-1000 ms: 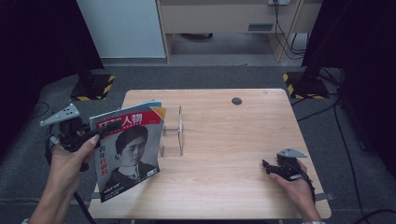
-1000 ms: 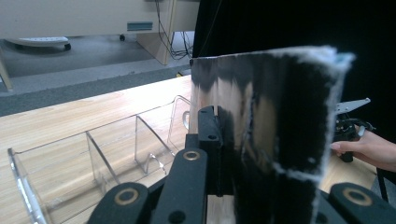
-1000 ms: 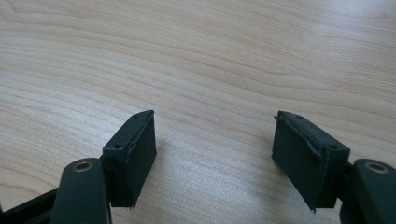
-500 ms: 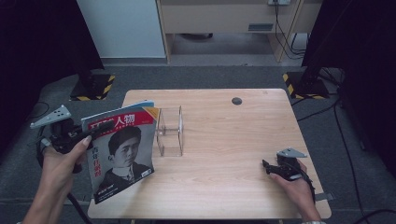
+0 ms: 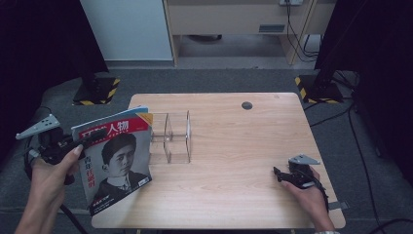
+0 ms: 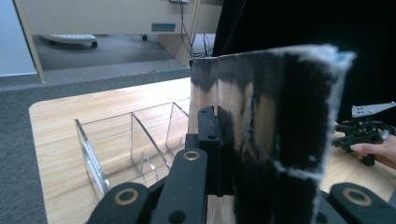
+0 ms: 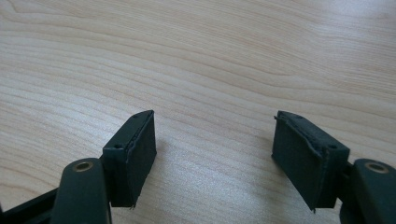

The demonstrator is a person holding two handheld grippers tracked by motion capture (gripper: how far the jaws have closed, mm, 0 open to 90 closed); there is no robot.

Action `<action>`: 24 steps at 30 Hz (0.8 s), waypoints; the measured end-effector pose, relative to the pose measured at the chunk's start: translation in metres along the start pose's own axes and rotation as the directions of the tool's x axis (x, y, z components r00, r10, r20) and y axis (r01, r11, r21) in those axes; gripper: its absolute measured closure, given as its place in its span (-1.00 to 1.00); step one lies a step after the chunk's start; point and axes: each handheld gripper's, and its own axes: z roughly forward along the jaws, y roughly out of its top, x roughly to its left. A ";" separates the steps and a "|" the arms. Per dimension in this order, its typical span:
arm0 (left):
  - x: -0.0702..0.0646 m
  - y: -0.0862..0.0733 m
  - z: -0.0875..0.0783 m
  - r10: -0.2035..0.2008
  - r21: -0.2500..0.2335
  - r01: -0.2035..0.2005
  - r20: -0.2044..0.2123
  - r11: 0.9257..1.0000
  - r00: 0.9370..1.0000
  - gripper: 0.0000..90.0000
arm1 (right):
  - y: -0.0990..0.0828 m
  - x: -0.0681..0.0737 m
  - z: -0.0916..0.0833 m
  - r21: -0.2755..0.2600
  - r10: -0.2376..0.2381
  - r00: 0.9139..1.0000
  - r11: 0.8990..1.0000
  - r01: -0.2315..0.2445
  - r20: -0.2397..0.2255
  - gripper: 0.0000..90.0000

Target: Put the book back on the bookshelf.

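- Left gripper (image 5: 80, 141): held in the person's left hand (image 5: 48, 175) at the table's left edge; its jaws are clamped on the spine-side edge of a magazine (image 5: 117, 163), as the left gripper view confirms, where the black jaws pinch the pages.
- Magazine: held upright and slightly tilted, cover facing the high camera, its lower edge over the left front part of the wooden table (image 5: 234, 195). The cover carries a portrait and red Chinese characters. In the left gripper view its back (image 6: 275, 130) appears as a dark, blurred sheet.
- Clear acrylic rack (image 5: 175, 139): stands on the table just beside the magazine's right edge, its upright dividers forming slots; whether the magazine touches it cannot be told.
- Right gripper (image 5: 285, 176): rests low near the table's right front corner in the person's right hand (image 5: 309, 197). Its jaws stand well apart, with bare tabletop between the pads (image 7: 135, 149) and nothing held.
- Small dark round disc (image 5: 247, 105): set in the tabletop near the far edge, well apart from both grippers.
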 end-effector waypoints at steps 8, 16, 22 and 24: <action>0.002 0.000 -0.004 -0.003 -0.005 0.003 -0.006 1.000 1.000 0.92 | 0.000 0.000 0.000 0.000 0.000 1.000 1.000 0.000 0.000 -0.33; 0.006 0.001 -0.013 -0.009 -0.018 0.009 -0.018 1.000 1.000 0.92 | 0.000 0.000 0.000 0.000 0.000 1.000 1.000 0.000 0.000 -0.33; 0.011 -0.001 -0.018 -0.014 -0.020 0.014 -0.032 1.000 0.999 0.92 | 0.000 0.000 0.000 0.000 0.000 1.000 1.000 0.000 0.000 -0.32; 0.013 -0.001 -0.019 -0.018 -0.021 0.017 -0.038 1.000 0.999 0.92 | 0.000 0.000 0.000 0.000 0.000 1.000 1.000 0.000 0.000 -0.32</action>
